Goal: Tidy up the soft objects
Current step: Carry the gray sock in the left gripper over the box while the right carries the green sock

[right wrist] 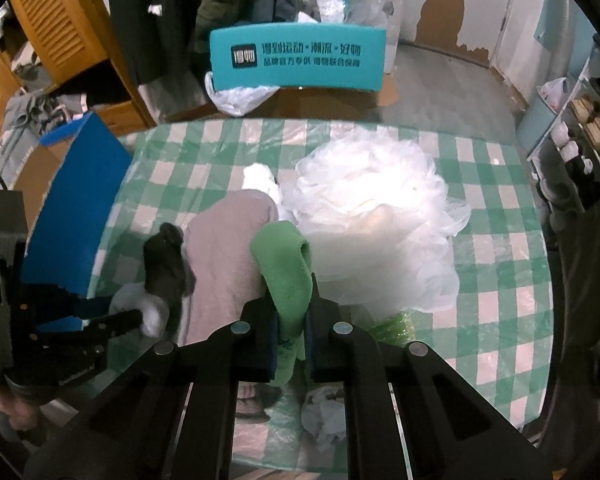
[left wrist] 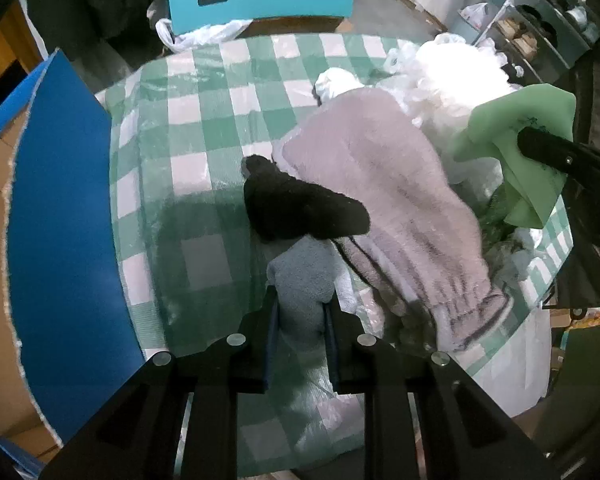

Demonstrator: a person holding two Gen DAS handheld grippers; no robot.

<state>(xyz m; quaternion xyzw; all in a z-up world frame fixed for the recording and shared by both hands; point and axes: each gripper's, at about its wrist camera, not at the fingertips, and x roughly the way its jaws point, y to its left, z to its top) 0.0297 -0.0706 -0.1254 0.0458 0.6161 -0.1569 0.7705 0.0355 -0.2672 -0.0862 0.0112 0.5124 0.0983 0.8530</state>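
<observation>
Left tongs (left wrist: 300, 316) clamped on a grey sock (left wrist: 300, 276) with a black toe (left wrist: 300, 208), which lies over the pink fluffy mitt (left wrist: 384, 208) on the green-checked worktop (left wrist: 204, 128). Right tongs (right wrist: 291, 336) clamped on a green cloth (right wrist: 286, 264), held just beside the white mesh bath puff (right wrist: 380, 216) and next to the pink mitt. A blue-flapped cardboard box (left wrist: 60, 200) stands at the worktop's left edge; a teal chair back (right wrist: 298, 58) is behind the far edge
</observation>
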